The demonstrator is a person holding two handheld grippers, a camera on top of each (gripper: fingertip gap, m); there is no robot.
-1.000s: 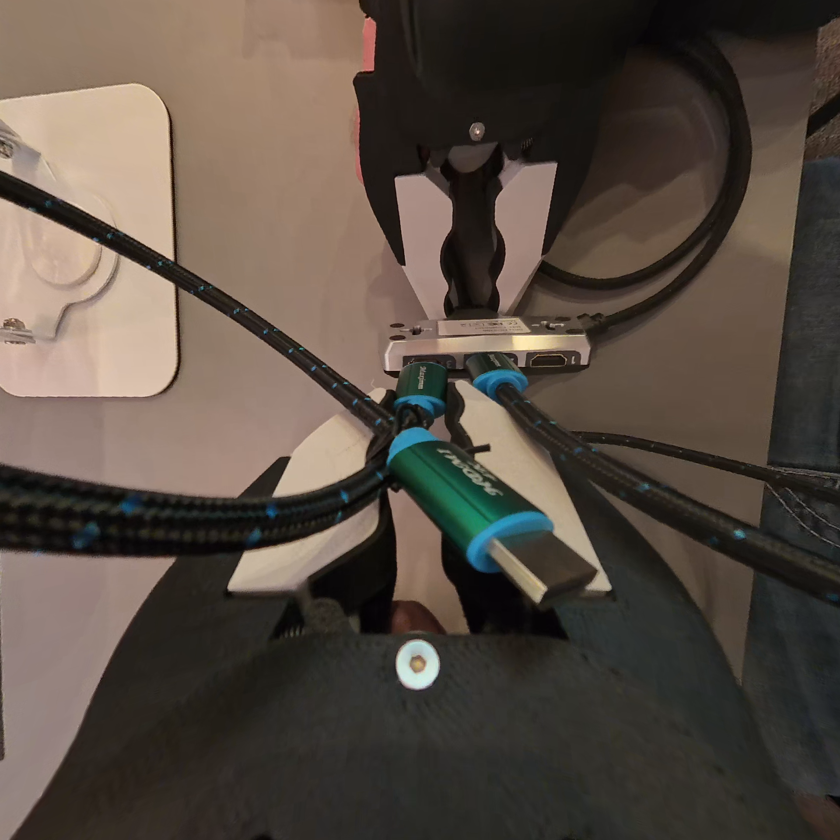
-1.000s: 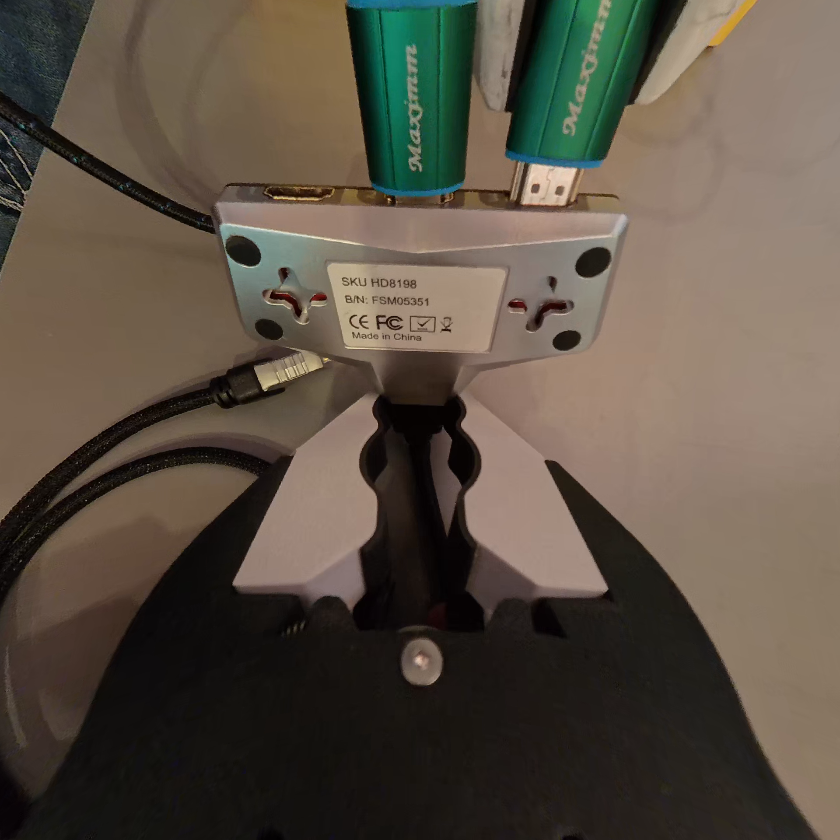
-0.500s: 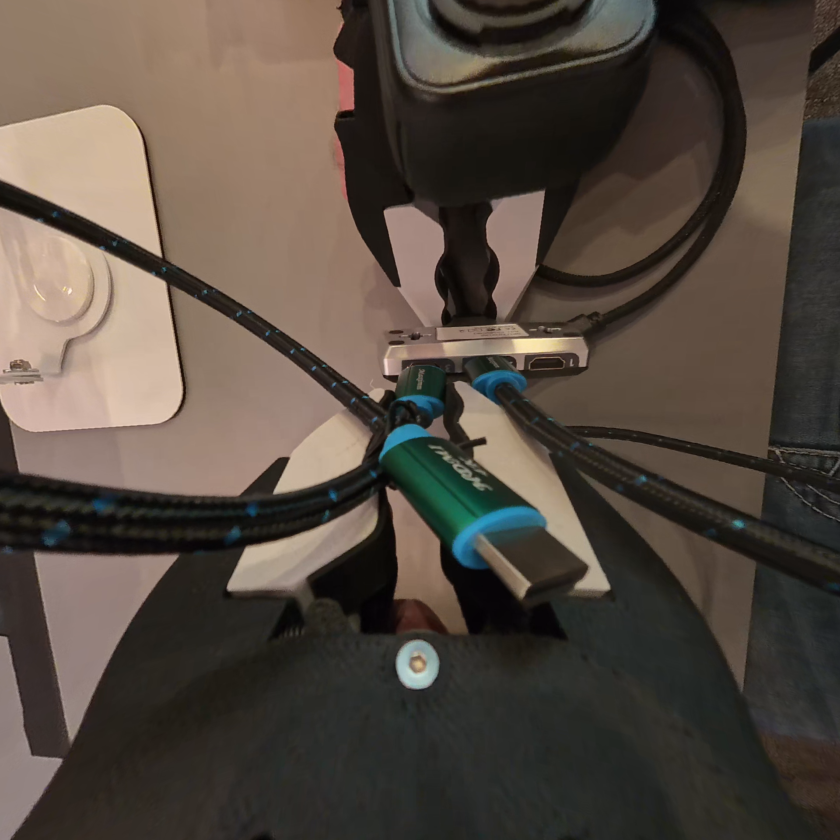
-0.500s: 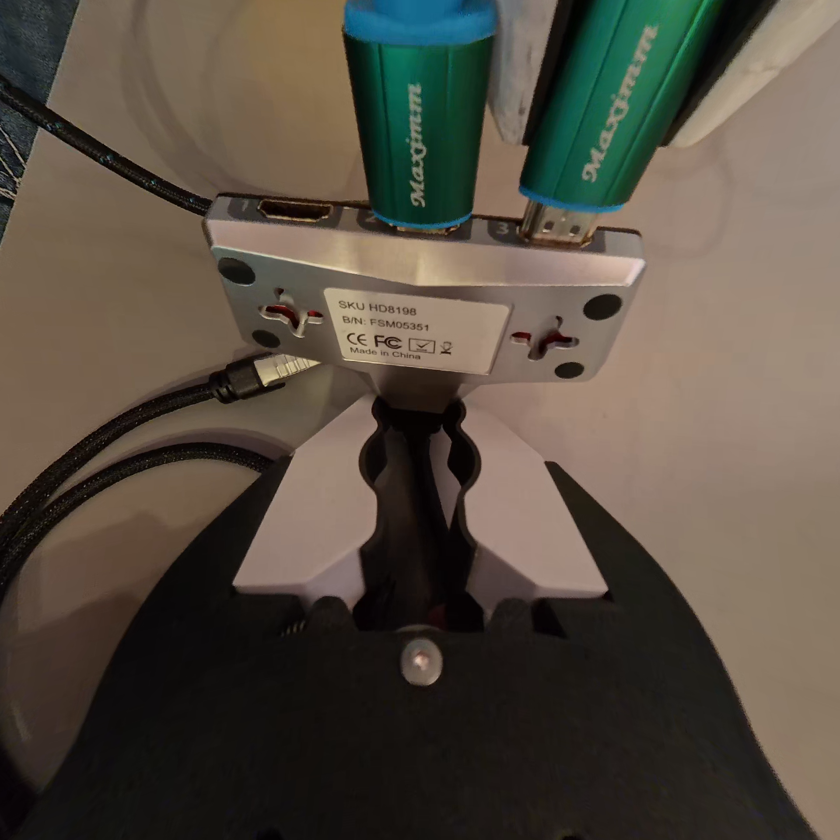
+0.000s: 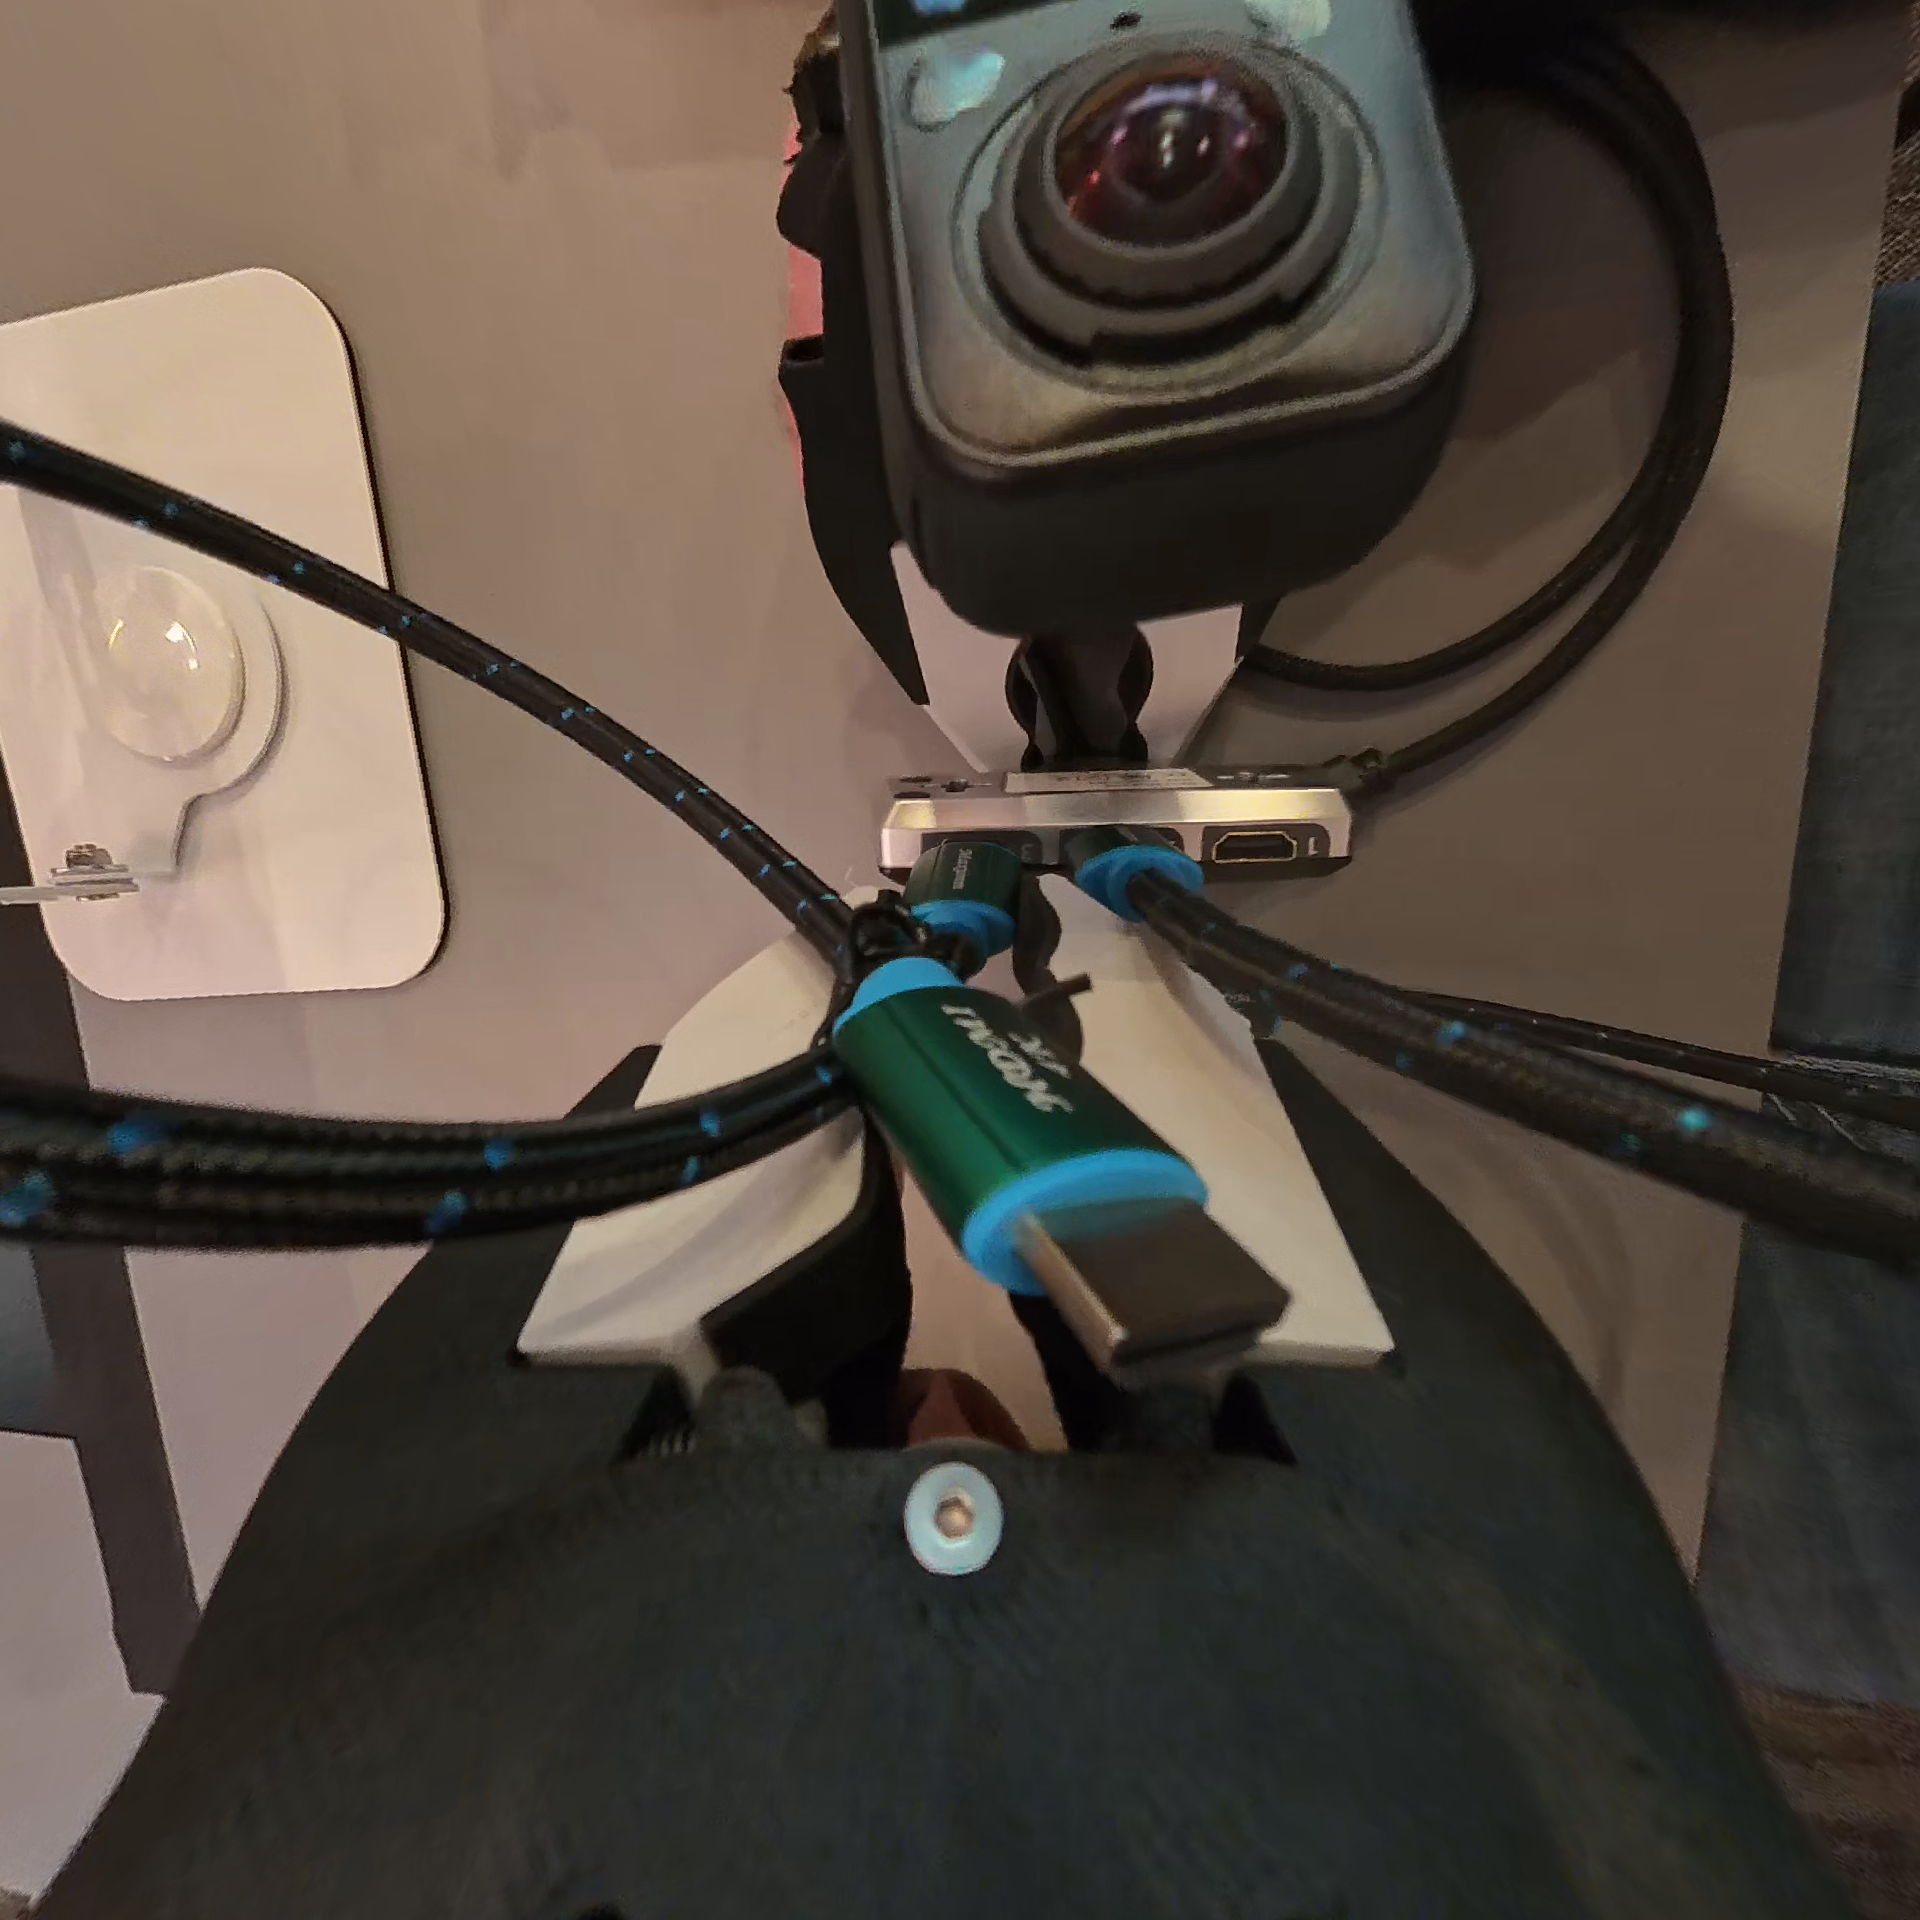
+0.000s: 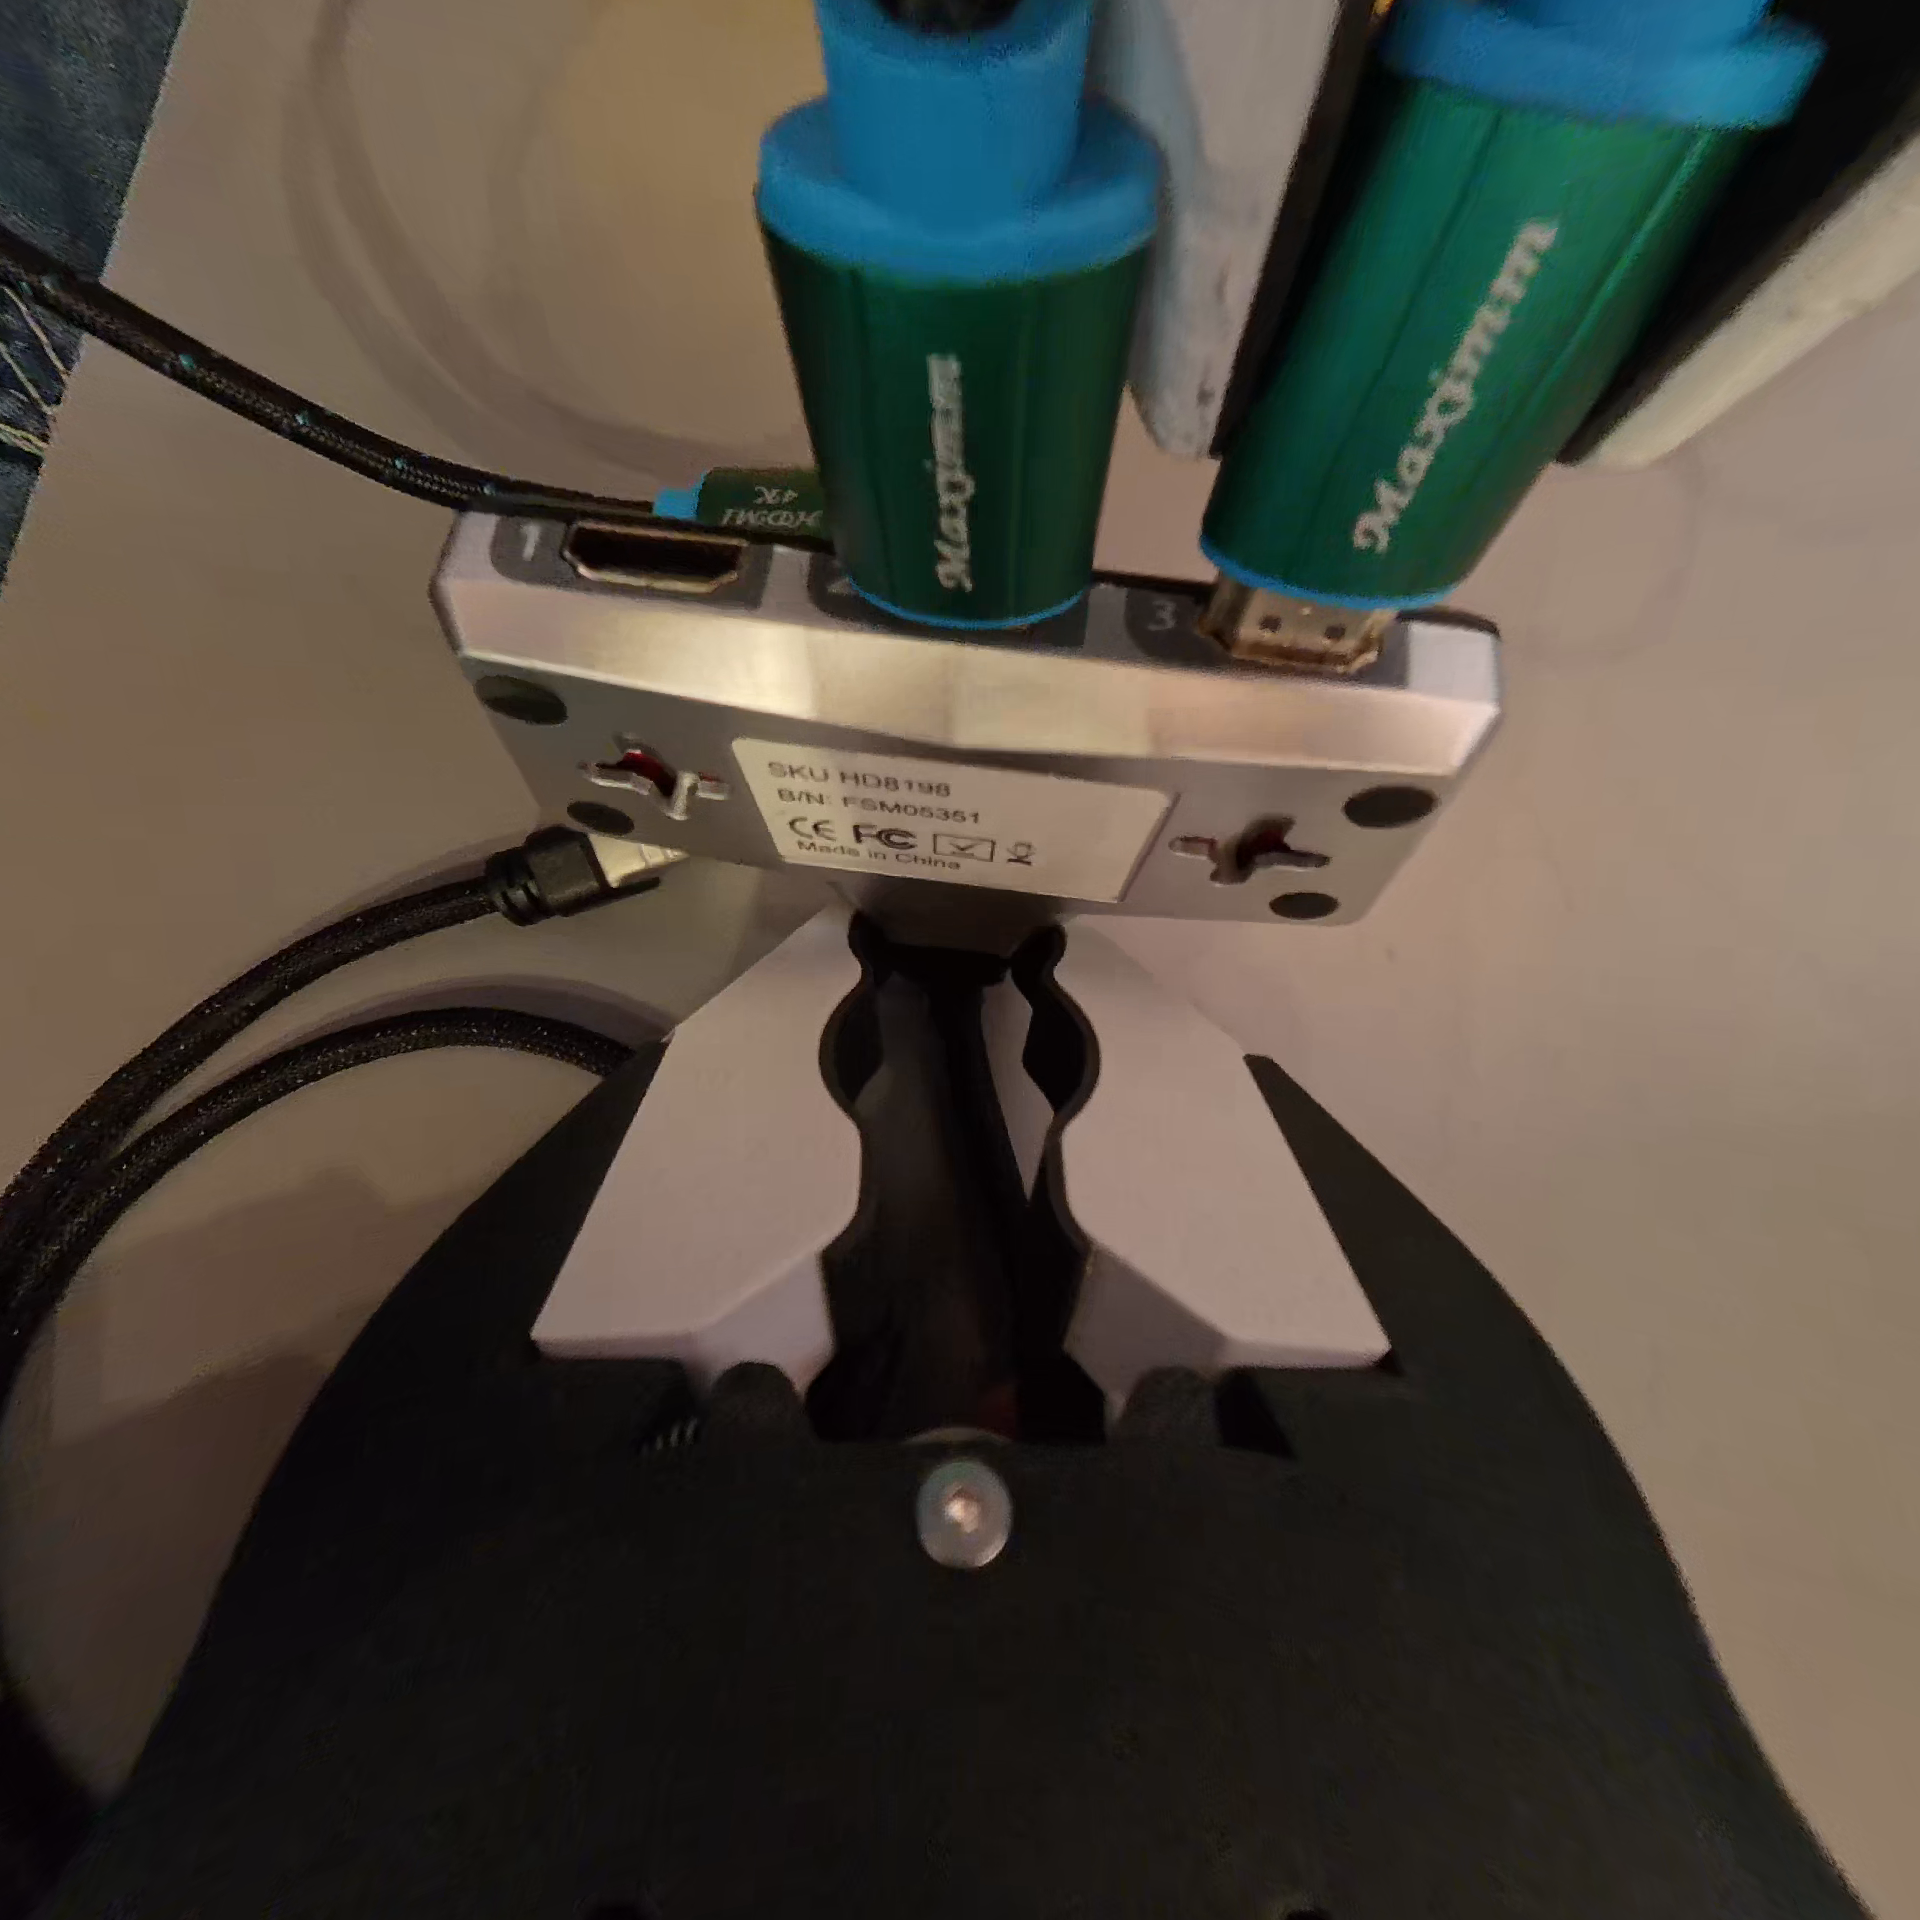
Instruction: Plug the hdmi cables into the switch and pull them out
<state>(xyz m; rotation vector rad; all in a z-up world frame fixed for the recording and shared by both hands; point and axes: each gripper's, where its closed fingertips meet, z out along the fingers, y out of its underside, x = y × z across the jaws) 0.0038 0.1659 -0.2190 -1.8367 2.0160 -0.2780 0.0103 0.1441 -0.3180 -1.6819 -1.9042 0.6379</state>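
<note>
My right gripper (image 6: 956,925) is shut on the rear of the silver HDMI switch (image 6: 966,707), held underside up above the table. A green plug (image 6: 966,416) sits fully in the middle port. My left gripper (image 5: 971,899) is shut on a second green plug (image 6: 1455,416), partly in port 3 with its metal tip (image 6: 1299,634) showing. Port 1 (image 6: 655,556) is empty. A loose green plug (image 5: 1039,1143) lies across my left fingers. The switch (image 5: 1117,826) and right gripper (image 5: 1081,748) face me in the left wrist view.
A white plate with a clear dome (image 5: 208,623) lies on the table at the left. The switch's black cable (image 5: 1662,520) loops on the table behind it. Another green plug (image 6: 758,509) lies beyond the switch. A person's jeans (image 5: 1849,727) are at the table edge. The tips of one gripper are about 10 centimetres away from the tips of the other.
The switch has tilted so its port face shows more in the right wrist view. The right gripper's camera has come into the left wrist view. The held plug stays partly in port 3.
</note>
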